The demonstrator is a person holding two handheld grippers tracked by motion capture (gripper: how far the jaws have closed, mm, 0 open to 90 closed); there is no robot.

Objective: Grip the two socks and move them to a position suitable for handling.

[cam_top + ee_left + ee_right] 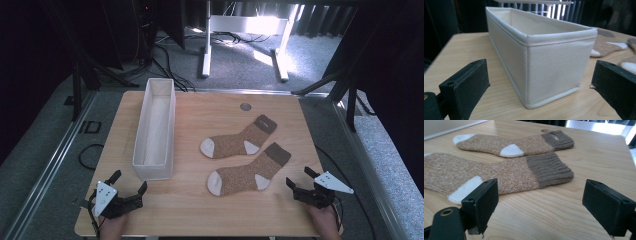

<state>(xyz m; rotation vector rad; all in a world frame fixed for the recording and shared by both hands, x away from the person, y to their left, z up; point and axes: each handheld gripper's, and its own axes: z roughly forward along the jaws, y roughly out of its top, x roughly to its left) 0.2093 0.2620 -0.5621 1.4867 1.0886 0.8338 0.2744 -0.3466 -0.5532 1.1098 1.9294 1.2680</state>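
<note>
A: What's on the table [200, 205]?

B: Two brown socks with white toes and heels, and a long white fabric box [155, 128]. The box stands on the left half, running from the far edge toward the near one.

A: Where are the socks exactly?

B: Both lie flat on the right half, side by side and close together, toes pointing toward the box, dark cuffs toward the far right. The near sock [247, 171] is the one closest to the right gripper [303, 181]; the far sock [239, 138] lies just behind it.

A: And that right gripper?

B: It rests near the front right corner, jaws spread wide with nothing between them. In the right gripper view the near sock's cuff [549, 168] lies just ahead of the jaws, apart from them, and the far sock [511, 143] sits behind.

A: The left gripper [130, 185]?

B: At the front left, jaws also wide apart and holding nothing. In the left gripper view the box's near end [556, 65] stands right ahead of it, not touching either jaw.

A: Anything else?

B: A small round dark disc [245, 106] set in the tabletop near the far edge.
</note>
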